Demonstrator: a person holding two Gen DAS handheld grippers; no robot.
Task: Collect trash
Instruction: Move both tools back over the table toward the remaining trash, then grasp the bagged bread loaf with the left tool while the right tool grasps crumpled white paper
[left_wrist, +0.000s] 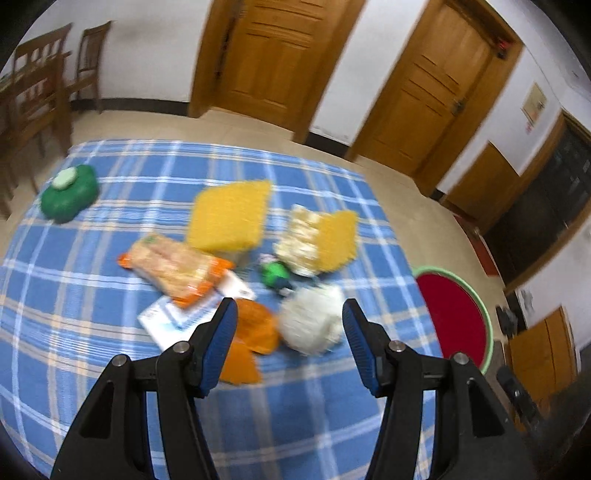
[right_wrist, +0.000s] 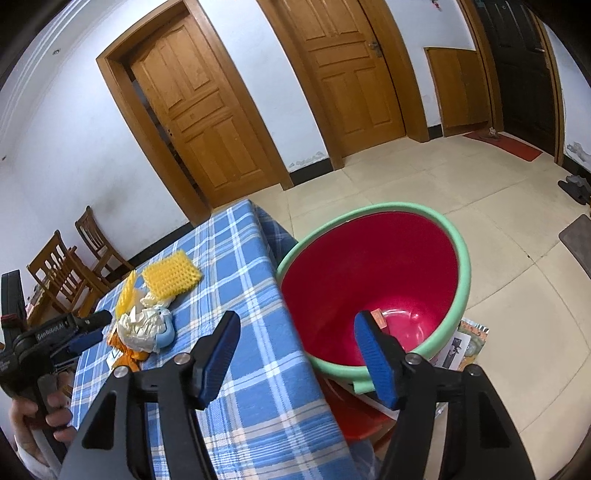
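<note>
Above the red basin (right_wrist: 369, 266), the right gripper (right_wrist: 295, 354) hangs empty, jaws apart.

You can read "GenRobot.AI" in white letters on the black body of the left gripper (right_wrist: 79, 338), seen from your right wrist; the wall notice (left_wrist: 533, 107) is too blurred to read.

1. The left wrist view is motion-blurred: the crumpled white paper (left_wrist: 310, 321) and yellow sponge (left_wrist: 229, 218) smear, while the gripper fingers (left_wrist: 218, 347) stay sharp.
2. The right wrist view is crisp throughout.
3. Light is even, soft and indoor, moderately bright, with faint shadows.
4. A small glare spot shines inside the red basin (right_wrist: 417, 317).
5. Fisheye bending curves the wooden doors (right_wrist: 199, 110); corners are vignetted black.
</note>
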